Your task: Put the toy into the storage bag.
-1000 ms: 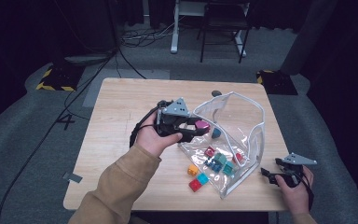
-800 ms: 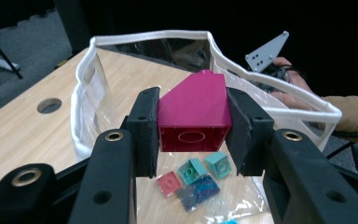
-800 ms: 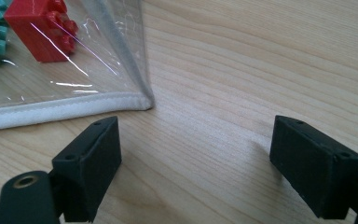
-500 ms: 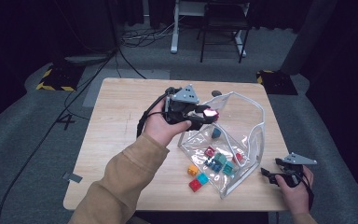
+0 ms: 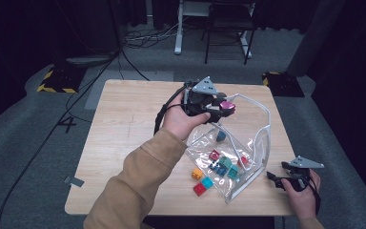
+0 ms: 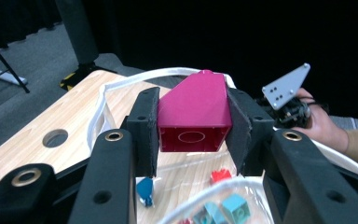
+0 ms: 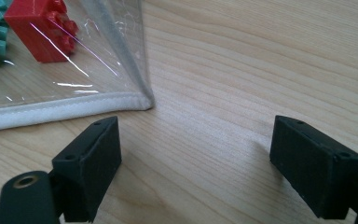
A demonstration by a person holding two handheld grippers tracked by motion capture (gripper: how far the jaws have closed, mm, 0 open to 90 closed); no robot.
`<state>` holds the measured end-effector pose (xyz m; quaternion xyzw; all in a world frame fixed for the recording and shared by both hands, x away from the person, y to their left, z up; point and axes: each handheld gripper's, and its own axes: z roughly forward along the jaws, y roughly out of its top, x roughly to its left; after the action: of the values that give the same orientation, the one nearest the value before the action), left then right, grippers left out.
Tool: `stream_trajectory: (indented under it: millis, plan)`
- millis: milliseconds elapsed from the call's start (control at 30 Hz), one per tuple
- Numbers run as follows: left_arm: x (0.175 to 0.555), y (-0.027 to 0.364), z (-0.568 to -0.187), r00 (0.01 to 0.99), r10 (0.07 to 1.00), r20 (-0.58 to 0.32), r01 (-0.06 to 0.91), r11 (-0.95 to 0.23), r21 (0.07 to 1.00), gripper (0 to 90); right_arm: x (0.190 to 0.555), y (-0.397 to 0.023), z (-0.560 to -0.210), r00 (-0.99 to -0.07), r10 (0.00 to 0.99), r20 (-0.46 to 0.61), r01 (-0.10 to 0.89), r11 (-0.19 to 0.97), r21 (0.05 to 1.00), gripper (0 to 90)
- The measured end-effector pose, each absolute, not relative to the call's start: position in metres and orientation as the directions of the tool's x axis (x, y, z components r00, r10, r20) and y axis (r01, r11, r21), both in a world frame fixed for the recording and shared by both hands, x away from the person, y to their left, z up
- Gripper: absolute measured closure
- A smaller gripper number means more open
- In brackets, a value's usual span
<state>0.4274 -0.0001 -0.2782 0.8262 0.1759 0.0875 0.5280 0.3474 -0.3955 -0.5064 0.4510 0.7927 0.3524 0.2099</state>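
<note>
Pink block held up over the clear bag

The left gripper squeezes the pink block between its two black pads, one on each side, up in the air above the open top of the clear bag. More little blocks lie in and beside the bag. The right gripper rests on the wooden table just beside the bag's corner, its jaws wide apart with nothing between them.

We cannot see the magenta block's flanks; pads cover them. The bag and its red brick run off the frame's top-left. Bag contents are too small to identify individually.
</note>
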Motion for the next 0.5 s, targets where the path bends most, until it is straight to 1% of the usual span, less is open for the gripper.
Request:
stream_trajectory:
  millis: [267, 500]
  plan:
    - [0.442, -0.021, -0.288, 0.918, 0.392, -0.065, 0.221, -0.367, 0.904, 58.9, 0.347, -0.395, -0.506, -0.505, 0.863, -0.014, 0.568, 0.344, 0.748, 16.5]
    - [0.453, -0.035, -0.301, 0.904, 0.422, -0.076, 0.247, -0.37, 0.896, 58.8, 0.347, -0.395, -0.506, -0.505, 0.863, -0.014, 0.568, 0.345, 0.748, 16.5]
